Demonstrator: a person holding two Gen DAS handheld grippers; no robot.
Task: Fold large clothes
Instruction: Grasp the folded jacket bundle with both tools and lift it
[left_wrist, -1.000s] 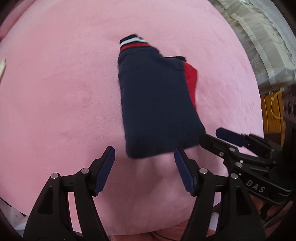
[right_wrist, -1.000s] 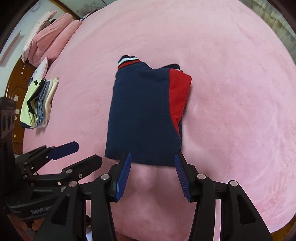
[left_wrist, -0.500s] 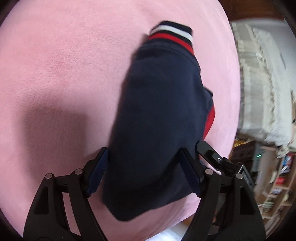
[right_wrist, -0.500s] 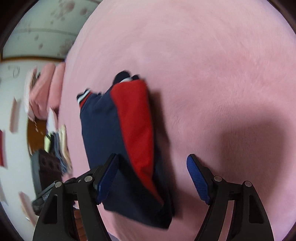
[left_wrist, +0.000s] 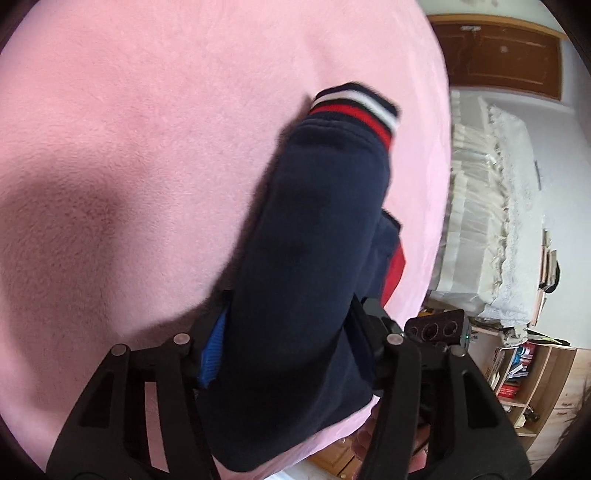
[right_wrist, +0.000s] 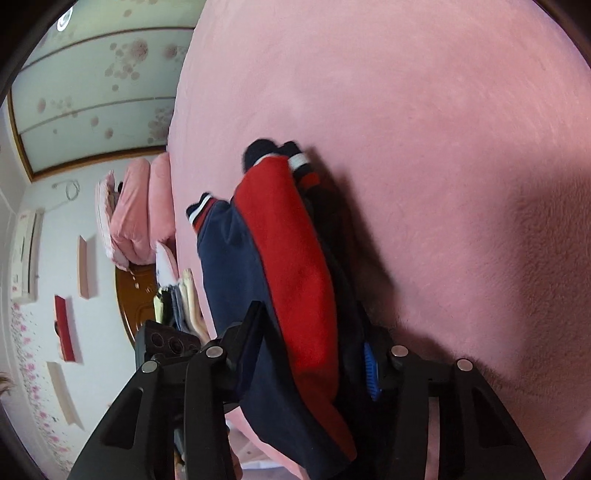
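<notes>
Left tool (left_wrist: 286, 343) is closing with the folded navy garment (left_wrist: 314, 240) filling the gap between its jaws, and the right tool (right_wrist: 314, 354) is closing too, the garment's red panel (right_wrist: 295, 258) and navy layers bunched between its jaws (blue pads mostly buried in cloth, so I cannot tell how firmly either one bites). The garment lies on the pink bed (left_wrist: 147, 129), striped cuff (left_wrist: 354, 107) at its far end. Out past the bed edge, pink pillows (right_wrist: 140, 206) and a small stack of folded clothes (right_wrist: 181, 302) show in the right view.
</notes>
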